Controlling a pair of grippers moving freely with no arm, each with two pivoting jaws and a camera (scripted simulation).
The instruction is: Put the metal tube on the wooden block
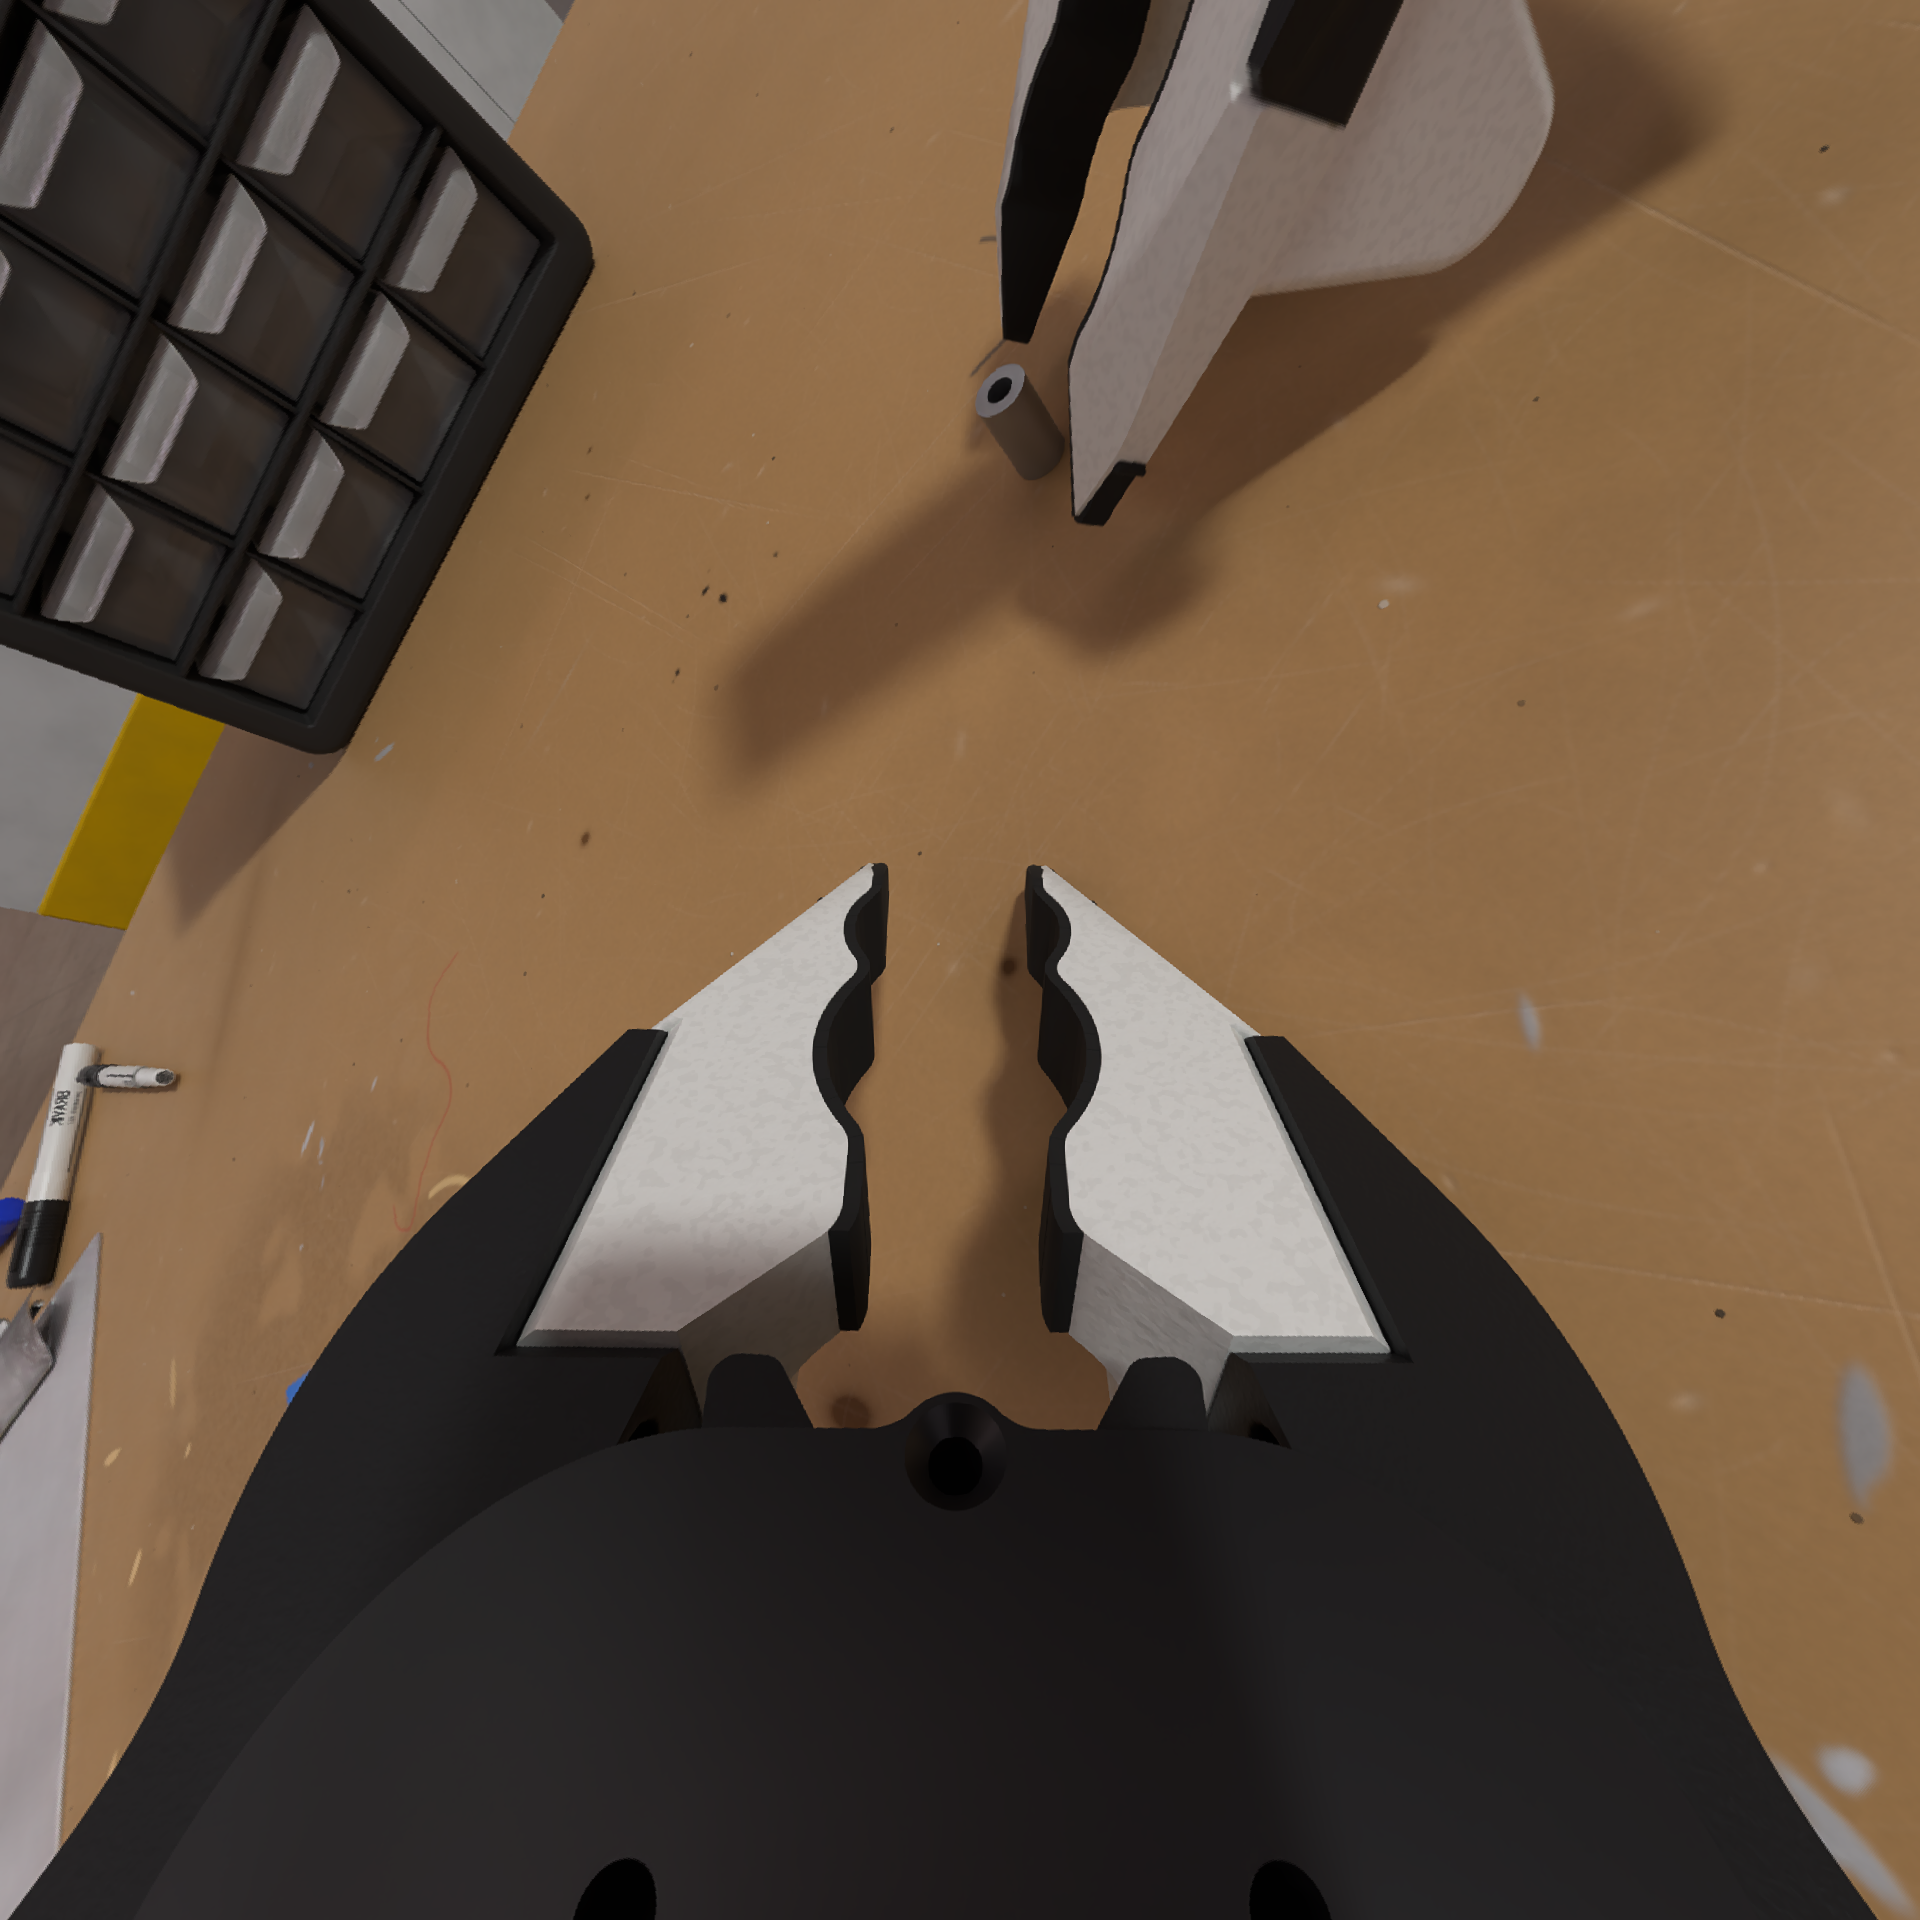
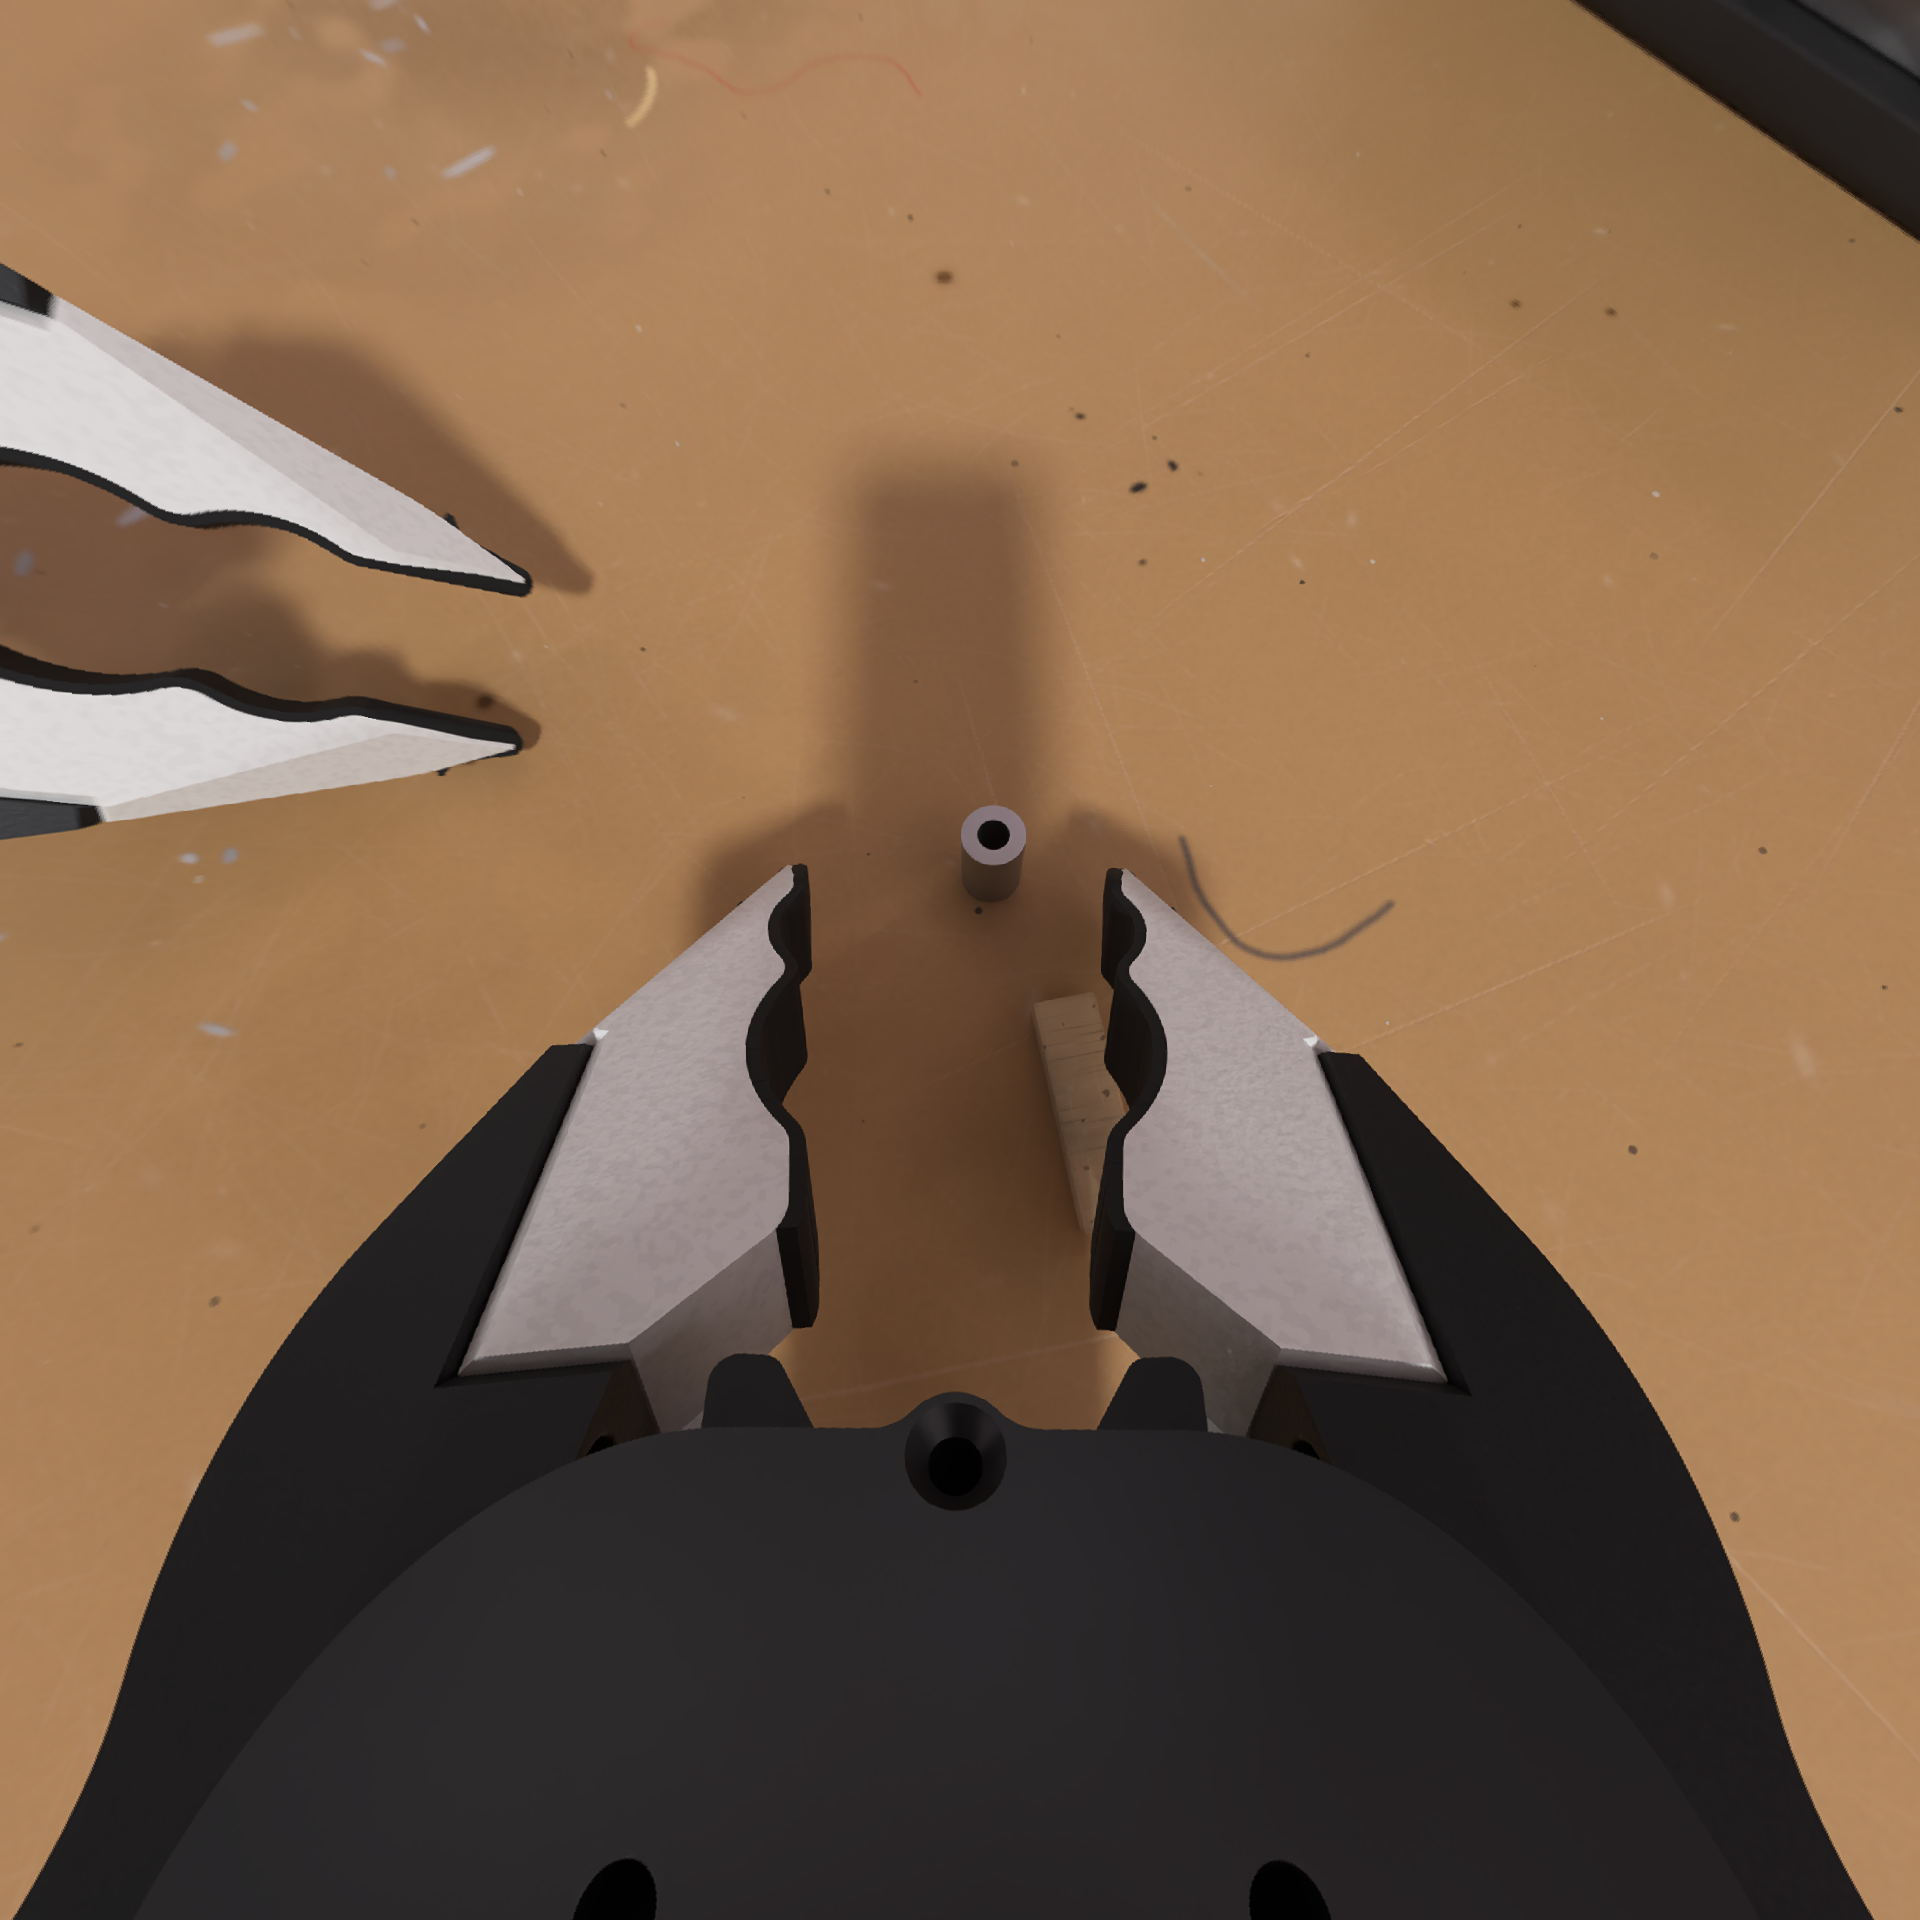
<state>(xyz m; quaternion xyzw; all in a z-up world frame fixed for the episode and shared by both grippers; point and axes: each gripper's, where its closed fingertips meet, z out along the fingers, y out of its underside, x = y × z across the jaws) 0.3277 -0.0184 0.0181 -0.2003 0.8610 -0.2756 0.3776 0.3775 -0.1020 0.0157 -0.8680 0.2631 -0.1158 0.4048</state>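
Your scuffed brown tabletop (image 2: pixel 1455 520) carries a black gridded parts organiser (image 1: pixel 239 343) at its edge. Your left gripper (image 1: pixel 956 883) hangs parted and empty. Your right gripper (image 2: pixel 956 883) stands wide, gripping nothing, its 2 fingers flanking the short grey metal tube (image 2: pixel 992 852), upright on the table near the pale wooden block (image 2: pixel 1075 1081).

A workshop: scuffed bench (image 1: pixel 1455 831), parts organizer (image 1: pixel 208 343), marker (image 1: pixel 57 1164).

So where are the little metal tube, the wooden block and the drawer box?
metal tube (image 2: pixel 993 852): right wrist view, its upright side.
wooden block (image 2: pixel 1075 1060): right wrist view, its visible top face.
drawer box (image 1: pixel 343 717): left wrist view, black frame.
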